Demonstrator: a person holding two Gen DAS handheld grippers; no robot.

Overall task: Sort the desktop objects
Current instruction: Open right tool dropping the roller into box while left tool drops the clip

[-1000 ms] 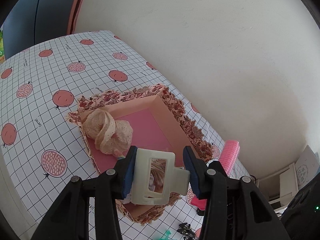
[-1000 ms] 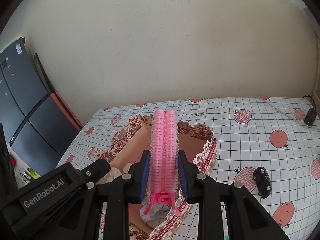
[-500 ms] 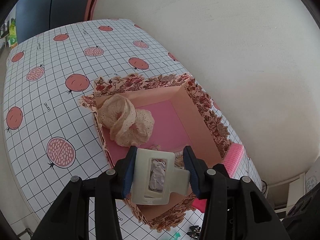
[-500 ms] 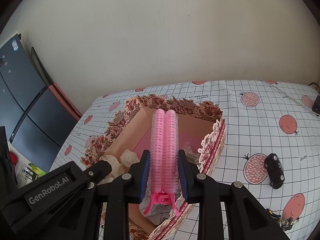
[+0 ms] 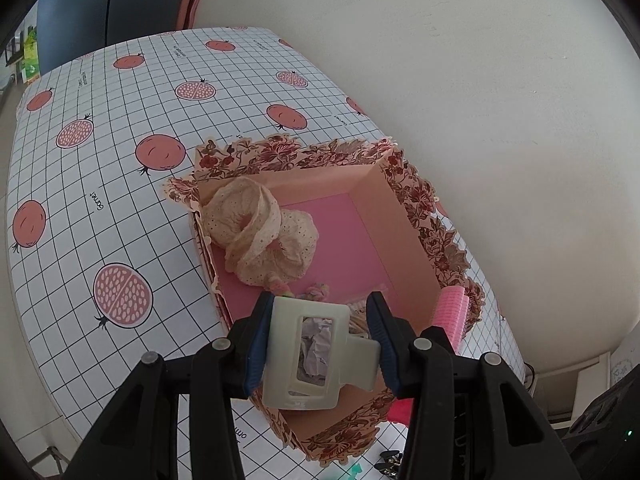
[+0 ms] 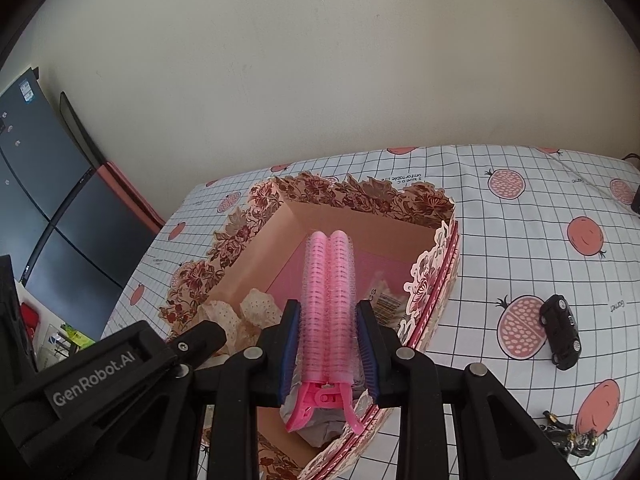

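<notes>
A floral-rimmed box (image 5: pixel 416 216) with a pink floor stands on the table near the wall. It holds cream lace scrunchies (image 5: pixel 260 232), crumpled paper and small items. My left gripper (image 5: pixel 320 344) is shut on a cream hair claw clip (image 5: pixel 316 356), held above the box's near end. My right gripper (image 6: pixel 329 344) is shut on a pink roller hair clip (image 6: pixel 329 300), held over the same box (image 6: pixel 360 196); the clip also shows in the left wrist view (image 5: pixel 452 312).
The table has a grid cloth with pomegranate prints (image 5: pixel 120 292). A black toy car (image 6: pixel 560 332) and a dark gold-trimmed trinket (image 6: pixel 576 436) lie right of the box. A dark cabinet (image 6: pixel 48 200) stands left. The wall runs behind the box.
Both grippers have moved forward over the box with their clips still held. The box now sits lower and more central in both views.
</notes>
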